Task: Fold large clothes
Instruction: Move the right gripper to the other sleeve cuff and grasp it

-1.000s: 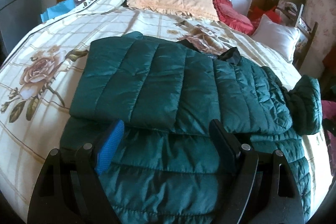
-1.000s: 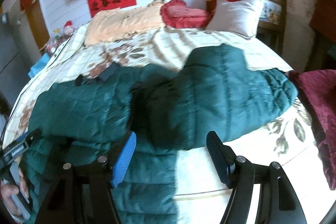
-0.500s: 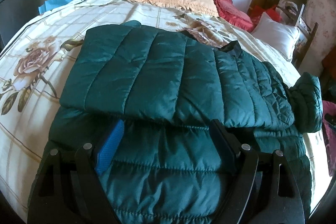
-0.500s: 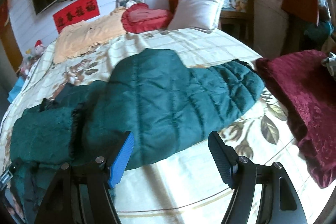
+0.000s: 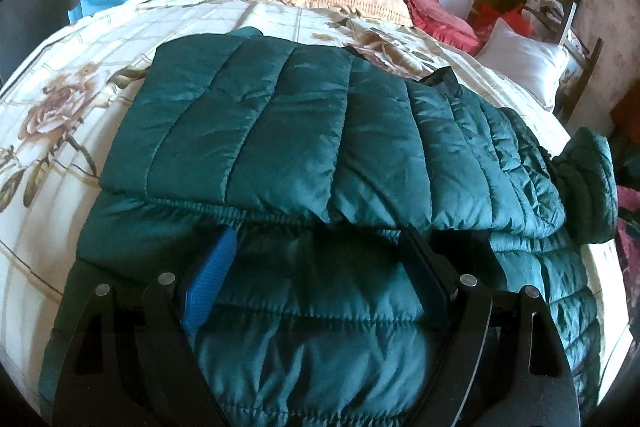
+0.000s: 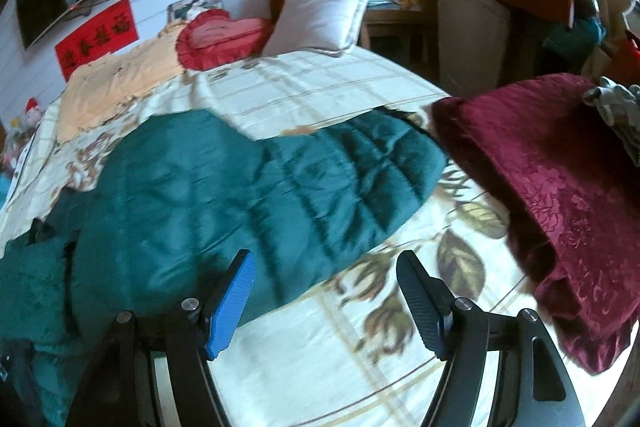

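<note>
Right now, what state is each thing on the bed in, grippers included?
Green padded jacket: lying on the bed, partly folded, one panel laid over the body.
Jacket sleeve: spread out flat on the bedspread, not folded in.
Left gripper: open, low over the jacket's near part.
Right gripper: open, nothing between its jaws, near the sleeve's edge.

Left tongs [image 5: 316, 267] down at the bottom of the left wrist view, jaws spread wide, pointing forward and downward. Blue pad [image 5: 210, 283] on the left finger, black pad [image 5: 424, 283] on the right. Nothing pinched between them, just hanging open.

Right tongs [image 6: 324, 303] same deal at the bottom of the right wrist view: jaws parted, blue pad [image 6: 230, 307] left, black pad [image 6: 420, 307] right, angled down, gripping nothing. No hands or sleeves showing in either view.
</note>
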The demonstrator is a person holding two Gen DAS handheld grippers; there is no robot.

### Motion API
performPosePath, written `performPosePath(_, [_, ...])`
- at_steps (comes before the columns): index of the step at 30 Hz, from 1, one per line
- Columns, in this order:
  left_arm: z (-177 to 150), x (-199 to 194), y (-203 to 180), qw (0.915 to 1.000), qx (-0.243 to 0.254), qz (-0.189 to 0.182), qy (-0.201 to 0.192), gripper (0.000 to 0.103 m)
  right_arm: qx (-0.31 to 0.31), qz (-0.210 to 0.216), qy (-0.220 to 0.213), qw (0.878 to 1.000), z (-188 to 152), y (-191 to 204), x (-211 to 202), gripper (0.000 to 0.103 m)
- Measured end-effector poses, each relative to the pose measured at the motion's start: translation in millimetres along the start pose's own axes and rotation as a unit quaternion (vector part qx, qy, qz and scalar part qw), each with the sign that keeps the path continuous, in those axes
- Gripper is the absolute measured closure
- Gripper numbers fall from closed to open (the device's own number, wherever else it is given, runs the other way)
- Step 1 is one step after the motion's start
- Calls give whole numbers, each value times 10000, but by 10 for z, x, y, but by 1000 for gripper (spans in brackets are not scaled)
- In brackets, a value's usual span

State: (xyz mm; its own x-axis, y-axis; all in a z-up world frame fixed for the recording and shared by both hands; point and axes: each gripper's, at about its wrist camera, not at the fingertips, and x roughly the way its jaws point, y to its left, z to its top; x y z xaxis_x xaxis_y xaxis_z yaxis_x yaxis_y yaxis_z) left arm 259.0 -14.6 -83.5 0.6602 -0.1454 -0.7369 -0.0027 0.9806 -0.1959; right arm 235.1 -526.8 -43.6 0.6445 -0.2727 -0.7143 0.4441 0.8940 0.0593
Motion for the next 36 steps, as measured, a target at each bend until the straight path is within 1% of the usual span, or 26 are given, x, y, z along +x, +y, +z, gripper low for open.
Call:
performPosePath(2, [-7,5,23,10000,-42,-67,-10,19,162,-115,-21,9998,42,-134,76,25])
performPosePath(6, [-10,14,13,9999,-19,-117,-5,17,572,-263,28,9980,164,-425,255,24])
performPosePath(9, [-8,21,13,9999,-22,-150,-19,17,816,-287,81,9962,299,-620,411,24])
performPosePath(14, [-12,8,54,9994,-130,-318,-58,17,1278,-367,261,9908,437,-814,716,24])
performPosePath(17, [-9,10,53,9993,-128,-332,-59,17,1375,-430,391,9888,483,-838,863,24])
performPosePath(21, [-11,10,53,9993,-125,-337,-50,17,1484,-505,454,9866,510,-877,1001,24])
performPosePath(23, [-9,15,50,9994,-121,-331,-47,17,1505,-523,390,9865,513,-880,1035,21])
performPosePath(26, [-10,13,53,9994,-113,-318,-48,17,1380,-576,330,9882,530,-837,1078,21])
performPosePath(27, [-10,13,55,9994,-122,-329,-50,17,1333,-577,272,9890,528,-823,1071,25])
performPosePath(28, [-10,12,53,9993,-128,-334,-52,17,1307,-550,232,9896,538,-808,1081,43])
performPosePath(29, [-9,12,54,9993,-132,-338,-55,17,1277,-445,200,9906,545,-791,1067,66])
performPosePath(30, [-9,13,52,9993,-130,-335,-53,17,1248,-467,188,9909,557,-770,1047,69])
performPosePath(31, [-9,13,52,9994,-125,-330,-51,17,1205,-491,140,9914,574,-748,1025,74])
performPosePath(32, [-8,13,51,9994,-125,-328,-53,17,1140,-476,82,9923,594,-728,971,83])
performPosePath(36, [-8,14,54,9994,-120,-326,-42,17,1010,-218,-213,9944,693,-679,625,85])
